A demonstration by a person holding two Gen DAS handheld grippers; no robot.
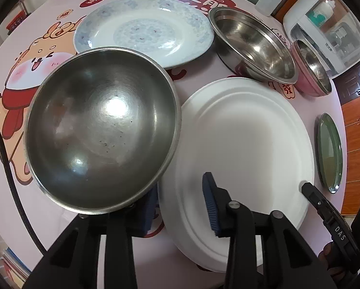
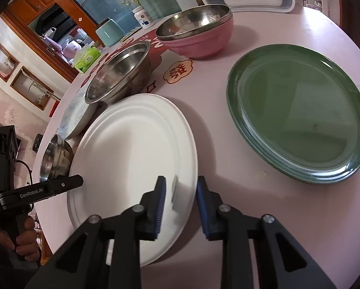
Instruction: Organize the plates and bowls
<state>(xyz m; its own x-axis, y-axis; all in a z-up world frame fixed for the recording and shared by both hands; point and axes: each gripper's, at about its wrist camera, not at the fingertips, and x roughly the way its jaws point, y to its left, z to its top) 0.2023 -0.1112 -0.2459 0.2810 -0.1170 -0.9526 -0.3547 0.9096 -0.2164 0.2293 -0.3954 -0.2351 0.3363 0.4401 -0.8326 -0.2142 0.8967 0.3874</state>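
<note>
Gripping two dishes at once, I keep both free of the pink surface [image 2: 288, 36]. My left gripper [image 1: 180, 204] is clenched on the near rim of the steel bowl [image 1: 100, 130], which tilts up at left of the left wrist view. My right gripper [image 2: 181, 207] pinches the white plate's [image 2: 131, 159] edge at lower centre, probably to stack it onto the green plate [image 2: 298, 113] just right.
</note>
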